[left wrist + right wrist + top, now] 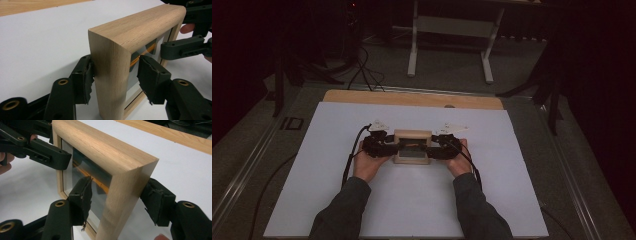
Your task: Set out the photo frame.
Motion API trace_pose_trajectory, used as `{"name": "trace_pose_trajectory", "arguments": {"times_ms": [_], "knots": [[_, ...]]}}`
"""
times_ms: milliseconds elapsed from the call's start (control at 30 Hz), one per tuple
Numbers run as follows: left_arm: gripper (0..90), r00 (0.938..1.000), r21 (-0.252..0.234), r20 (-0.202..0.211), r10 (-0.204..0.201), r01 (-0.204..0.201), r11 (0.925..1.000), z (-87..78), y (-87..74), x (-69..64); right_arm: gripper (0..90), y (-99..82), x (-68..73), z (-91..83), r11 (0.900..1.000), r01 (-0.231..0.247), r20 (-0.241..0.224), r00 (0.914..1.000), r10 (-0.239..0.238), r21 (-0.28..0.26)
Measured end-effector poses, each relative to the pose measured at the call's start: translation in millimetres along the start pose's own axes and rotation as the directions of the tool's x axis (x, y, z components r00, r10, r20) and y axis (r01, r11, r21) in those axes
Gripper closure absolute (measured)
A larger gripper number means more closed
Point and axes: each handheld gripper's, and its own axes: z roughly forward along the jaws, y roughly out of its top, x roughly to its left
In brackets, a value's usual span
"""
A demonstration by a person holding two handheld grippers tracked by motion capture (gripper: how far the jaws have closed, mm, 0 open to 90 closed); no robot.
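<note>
A light wooden picture frame (412, 146) with a glass front stands upright on the white sheet (412, 210). My left gripper (389, 147) straddles the frame's left side. In the left gripper view that gripper (115, 72) has one pad against the back of the frame (140, 27) and the other a little off the front. My right gripper (434, 148) straddles the right side. In the right gripper view it (117, 195) has its back pad at the wood of the frame (100, 147), and the front pad stands off the glass. Both are open.
The white sheet lies on a wooden board (412, 98) whose far edge shows. Beyond the table stands a white stand's legs (452, 30), with black cables (362, 70) on the dark floor. Forearms in dark sleeves come in from the bottom.
</note>
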Motion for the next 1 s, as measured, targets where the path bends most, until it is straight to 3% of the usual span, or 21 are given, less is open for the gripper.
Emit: {"name": "trace_pose_trajectory", "arguments": {"times_ms": [500,800,1000], "knots": [[41.6,1.0000,0.016,-0.007,0.002,-0.002,0.9999,-7.0,-2.5,-3.4,40.1,-7.0,-3.3,-13.9,0.9999,-0.009,0.001,1.0000,0.009,-0.006],[41.9,0.9994,0.004,-0.029,0.019,-0.019,0.9998,-24.3,-6.3,-5.6,39.8,-7.9,-1.5,-18.9,0.9996,-0.016,0.008,0.9998,0.016,0.023],[42.1,0.9988,-0.023,-0.050,-0.001,0.000,0.9997,-42.6,-17.3,-4.9,39.1,-8.9,-0.3,-25.3,0.9985,-0.020,0.010,0.9998,0.019,0.051]]}}
